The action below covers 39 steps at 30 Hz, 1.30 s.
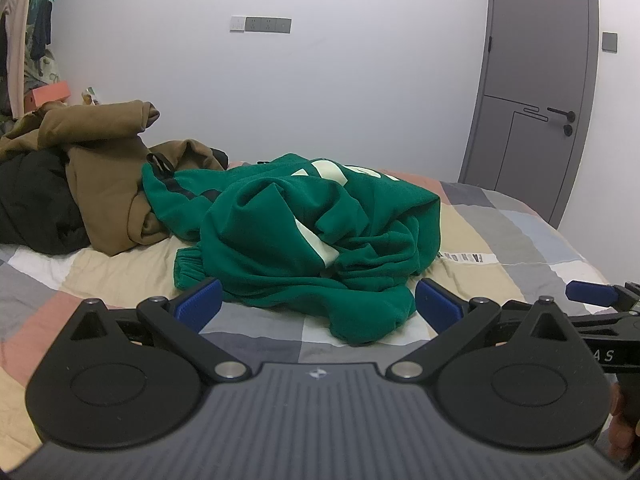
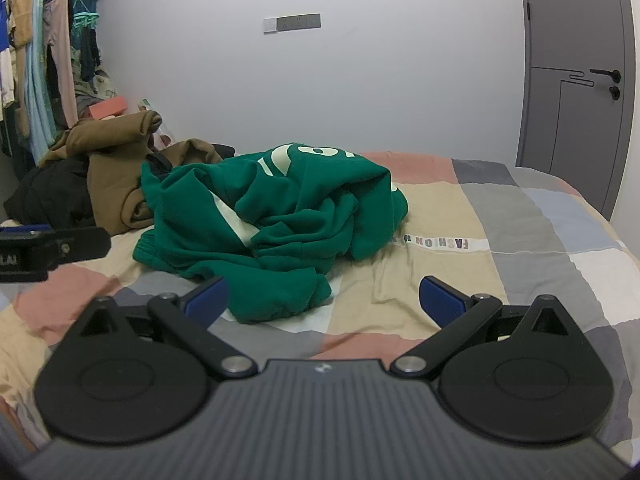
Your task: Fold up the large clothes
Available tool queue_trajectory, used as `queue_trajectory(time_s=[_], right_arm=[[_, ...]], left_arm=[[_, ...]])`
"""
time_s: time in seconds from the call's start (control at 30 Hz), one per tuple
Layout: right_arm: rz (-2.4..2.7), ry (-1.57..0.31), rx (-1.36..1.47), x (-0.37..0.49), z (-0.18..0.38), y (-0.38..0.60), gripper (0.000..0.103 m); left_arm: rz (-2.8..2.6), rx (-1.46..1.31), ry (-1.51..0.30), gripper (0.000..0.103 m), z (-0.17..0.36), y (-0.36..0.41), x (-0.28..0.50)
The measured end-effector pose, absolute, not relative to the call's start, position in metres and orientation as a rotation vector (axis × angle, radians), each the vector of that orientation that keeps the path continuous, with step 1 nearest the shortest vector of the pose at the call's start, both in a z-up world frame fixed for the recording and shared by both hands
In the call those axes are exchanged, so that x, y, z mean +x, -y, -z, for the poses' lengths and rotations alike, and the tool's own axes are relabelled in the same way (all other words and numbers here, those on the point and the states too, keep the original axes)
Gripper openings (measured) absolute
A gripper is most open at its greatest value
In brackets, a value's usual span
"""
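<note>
Bedroom, folding job not yet begun: at left a brown garment (image 1: 108,184) and black clothing (image 1: 36,204) sit heaped on the bed (image 1: 500,248), w/ the green sweatshirt (image 1: 304,232) crumpled mid-bed beside them, unfolded. Left gripper (image 1: 318,304) & right gripper (image 2: 324,298) hover just short of its near hem, jaws spread wide, holding nothing. Everything appears left to do: spread flat, fold sleeves, fold body.
</note>
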State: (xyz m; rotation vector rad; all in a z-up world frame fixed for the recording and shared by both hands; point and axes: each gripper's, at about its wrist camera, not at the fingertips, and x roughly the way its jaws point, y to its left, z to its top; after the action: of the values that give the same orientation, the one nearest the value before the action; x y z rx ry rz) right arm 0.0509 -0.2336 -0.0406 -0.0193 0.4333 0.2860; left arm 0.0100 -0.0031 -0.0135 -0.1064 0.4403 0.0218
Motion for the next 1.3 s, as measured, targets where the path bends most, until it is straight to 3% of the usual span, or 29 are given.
queue_trajectory(time_s=[0.87,1.3], right_arm=[[-0.281,-0.461,0.002,0.056,0.044,0.236,0.103],[-0.257,-0.413,0.092,0.091,-0.005,0.251,0.103]], left_arm=[[-0.028,-0.08,-0.402,0.103,0.007,0.01,0.013],[-0.002,-0.12,-0.345,0.103,-0.055,0.014,0.074]])
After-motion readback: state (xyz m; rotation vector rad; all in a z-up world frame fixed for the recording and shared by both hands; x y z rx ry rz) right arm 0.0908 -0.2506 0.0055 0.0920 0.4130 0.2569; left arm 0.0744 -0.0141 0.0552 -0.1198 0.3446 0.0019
